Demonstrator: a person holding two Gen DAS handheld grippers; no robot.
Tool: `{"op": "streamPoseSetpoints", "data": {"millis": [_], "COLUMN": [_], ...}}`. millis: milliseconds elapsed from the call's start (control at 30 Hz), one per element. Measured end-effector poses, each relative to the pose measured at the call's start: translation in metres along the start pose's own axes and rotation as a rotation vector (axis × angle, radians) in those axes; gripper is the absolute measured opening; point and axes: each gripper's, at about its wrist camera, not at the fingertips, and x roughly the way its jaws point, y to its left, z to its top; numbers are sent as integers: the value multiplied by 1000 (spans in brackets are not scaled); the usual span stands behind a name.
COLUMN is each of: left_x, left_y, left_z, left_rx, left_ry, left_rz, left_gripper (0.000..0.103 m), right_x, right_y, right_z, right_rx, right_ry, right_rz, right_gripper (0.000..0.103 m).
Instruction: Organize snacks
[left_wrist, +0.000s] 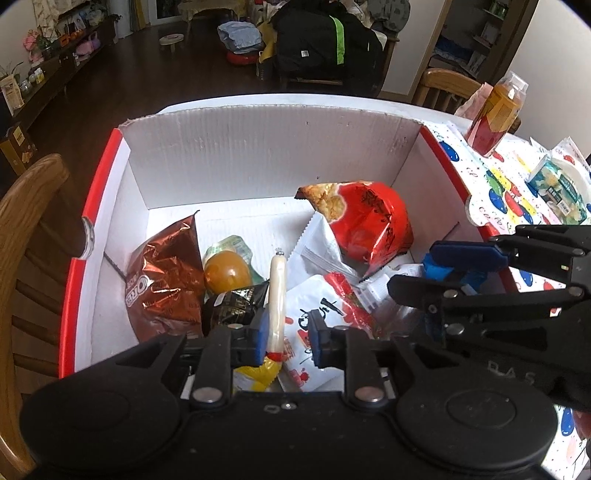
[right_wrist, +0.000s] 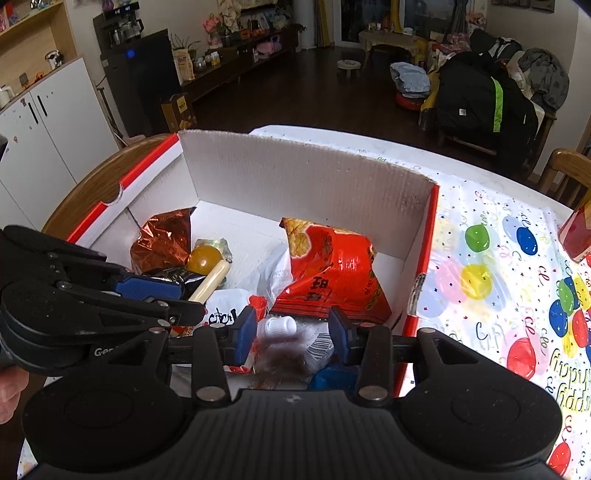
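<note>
A white cardboard box (left_wrist: 258, 155) with red outer sides holds several snacks: a red bag (left_wrist: 365, 225), a brown foil bag (left_wrist: 162, 280), an orange jelly cup (left_wrist: 226, 273), a black packet (left_wrist: 232, 306) and a white packet with red print (left_wrist: 314, 314). My left gripper (left_wrist: 289, 338) is open low inside the box. A cream sausage stick (left_wrist: 277, 295) lies between its fingers, against the left pad only. My right gripper (right_wrist: 293, 336) is open beside it, over a blurred pouch with a white cap (right_wrist: 277, 326). The red bag (right_wrist: 328, 266) lies just beyond.
A balloon-print tablecloth (right_wrist: 498, 277) covers the table to the right of the box. On it stand a bottle of orange drink (left_wrist: 496, 110) and a green-and-white snack pack (left_wrist: 557, 188). A wooden chair (left_wrist: 33, 206) is close on the left.
</note>
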Motion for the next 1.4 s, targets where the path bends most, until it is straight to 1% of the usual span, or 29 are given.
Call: {"op": "streamPoseSetpoints", "data": {"millis": [67,133,200,267,367,400,467,567,600,633,667,767,800,833,900,1000,1067,1100,1133,1300,1367,1400], "left_x": [-4,-9,-14,-20,-30,-33,-40,-54,-59,-63,-68,-80,-84,-87,-94,-105,-112,-115,-119,-133,-137,-139], "left_y": [-1,-3,-5,-7,-10,-11,-13,-15,-16,-17,-17,-19,-19,-20,-21,-23,-25,-26,-26,-29,-29,-28], "left_z": [-1,-3,-4,-6,-9,-10,-13,-16,-18,-19,-20,-24,-26,-28,-31,-35,-38,-39,-41,-48,-51,-52], "left_rx": [-6,-7,-6,-5,1,3,8,16,16,15,16,19,18,16,14,12,10,7,4,-4,-9,-16], "left_ry": [-13,-26,-39,-53,-79,-86,-98,-132,-145,-157,-169,-204,-214,-224,-243,-277,-297,-308,-320,-364,-377,-384], "left_rz": [-2,3,9,18,24,21,23,30,30,32,33,39,39,40,42,43,47,48,47,51,47,41], "left_gripper": [32,37,42,54,57,58,64,69,71,74,77,82,82,83,84,86,87,88,90,94,101,102], "right_x": [-5,-11,-18,-26,-37,-41,-50,-63,-68,-72,-77,-88,-92,-95,-102,-112,-118,-121,-124,-136,-140,-141], "right_y": [-2,-4,-6,-8,-10,-11,-13,-15,-16,-16,-17,-18,-19,-20,-20,-18,-17,-16,-16,-11,-9,-8], "right_z": [0,-1,-2,-3,-6,-6,-8,-11,-12,-13,-14,-18,-19,-20,-22,-25,-28,-29,-30,-37,-40,-41], "right_rx": [12,22,24,26,32,35,43,51,52,53,53,56,61,65,68,59,55,54,53,41,36,34], "right_ry": [-9,-17,-32,-48,-67,-75,-89,-111,-121,-130,-140,-162,-169,-175,-193,-217,-231,-239,-249,-286,-298,-303], "right_rz": [0,8,7,12,20,21,26,30,30,32,37,40,45,50,57,63,72,79,84,90,94,92], "right_gripper": [44,45,49,51,54,58,62,63,66,71,73,75,76,80,84,86,93,99,102,103,103,103]}}
